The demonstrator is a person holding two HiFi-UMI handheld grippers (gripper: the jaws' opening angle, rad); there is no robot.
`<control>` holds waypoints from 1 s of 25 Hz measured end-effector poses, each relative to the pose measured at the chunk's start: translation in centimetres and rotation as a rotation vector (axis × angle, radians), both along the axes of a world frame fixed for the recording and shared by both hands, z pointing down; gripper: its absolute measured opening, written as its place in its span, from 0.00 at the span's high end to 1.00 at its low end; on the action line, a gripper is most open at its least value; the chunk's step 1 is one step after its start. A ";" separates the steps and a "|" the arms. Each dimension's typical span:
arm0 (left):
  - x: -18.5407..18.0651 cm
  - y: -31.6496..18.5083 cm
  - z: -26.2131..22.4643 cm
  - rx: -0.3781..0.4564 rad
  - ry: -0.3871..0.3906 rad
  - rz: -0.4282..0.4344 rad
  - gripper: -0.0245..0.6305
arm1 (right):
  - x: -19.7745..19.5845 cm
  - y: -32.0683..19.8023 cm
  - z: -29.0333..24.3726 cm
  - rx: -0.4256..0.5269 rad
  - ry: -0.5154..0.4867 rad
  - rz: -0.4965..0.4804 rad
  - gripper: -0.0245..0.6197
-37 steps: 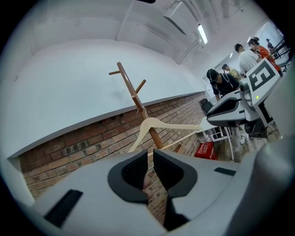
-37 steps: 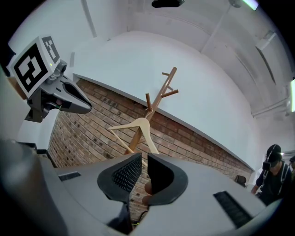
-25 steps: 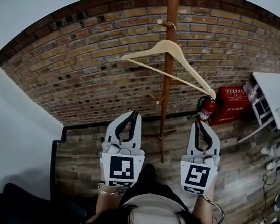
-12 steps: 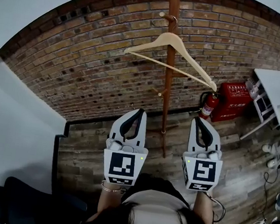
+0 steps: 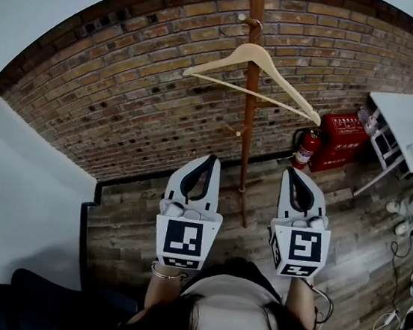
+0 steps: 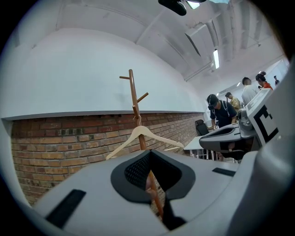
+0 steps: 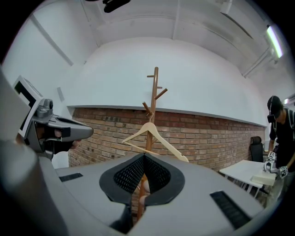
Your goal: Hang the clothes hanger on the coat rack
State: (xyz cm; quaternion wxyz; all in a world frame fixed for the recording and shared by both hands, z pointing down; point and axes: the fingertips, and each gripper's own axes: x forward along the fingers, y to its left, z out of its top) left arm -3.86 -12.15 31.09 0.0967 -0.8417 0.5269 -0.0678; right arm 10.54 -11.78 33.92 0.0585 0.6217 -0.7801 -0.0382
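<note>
- My left gripper [image 6: 149, 154]: jaws closed tip to tip, nothing gripped between them.
- Coat rack [image 6: 133, 94]: brown wooden pole with short pegs, straight ahead beyond my jaws.
- Clothes hanger [image 6: 144, 134]: pale wood, hooked on the rack.
- Brick wall [image 6: 55, 138]: low, behind the rack.
- My right gripper [image 6: 226, 138]: at the right edge.
- People [image 6: 222, 110]: standing far right, beside a white table [image 6: 195, 144].

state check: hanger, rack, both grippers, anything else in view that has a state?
clothes hanger: hooked on a coat rack peg, tilted, right end lower.
coat rack: upright, in front of the brick wall.
left gripper: shut, empty.
right gripper: shut, empty.
fire extinguisher: standing on the floor.
</note>
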 end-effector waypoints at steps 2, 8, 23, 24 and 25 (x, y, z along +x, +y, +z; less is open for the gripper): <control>-0.6 0.3 -0.1 -0.001 0.000 0.007 0.95 | -0.5 0.4 -0.1 0.002 0.005 0.007 0.90; -1.8 1.1 -0.3 0.039 -0.024 0.060 0.95 | -1.9 1.5 -0.3 0.003 0.013 0.023 0.90; -3.7 2.6 0.3 0.020 0.011 0.091 0.95 | -4.1 3.6 -0.5 0.004 0.007 0.043 0.90; -3.8 2.6 0.4 0.017 0.016 0.092 0.95 | -4.2 3.6 -0.5 0.004 0.005 0.042 0.90; -3.9 2.7 0.4 0.014 0.019 0.092 0.95 | -4.2 3.7 -0.5 0.004 0.001 0.039 0.90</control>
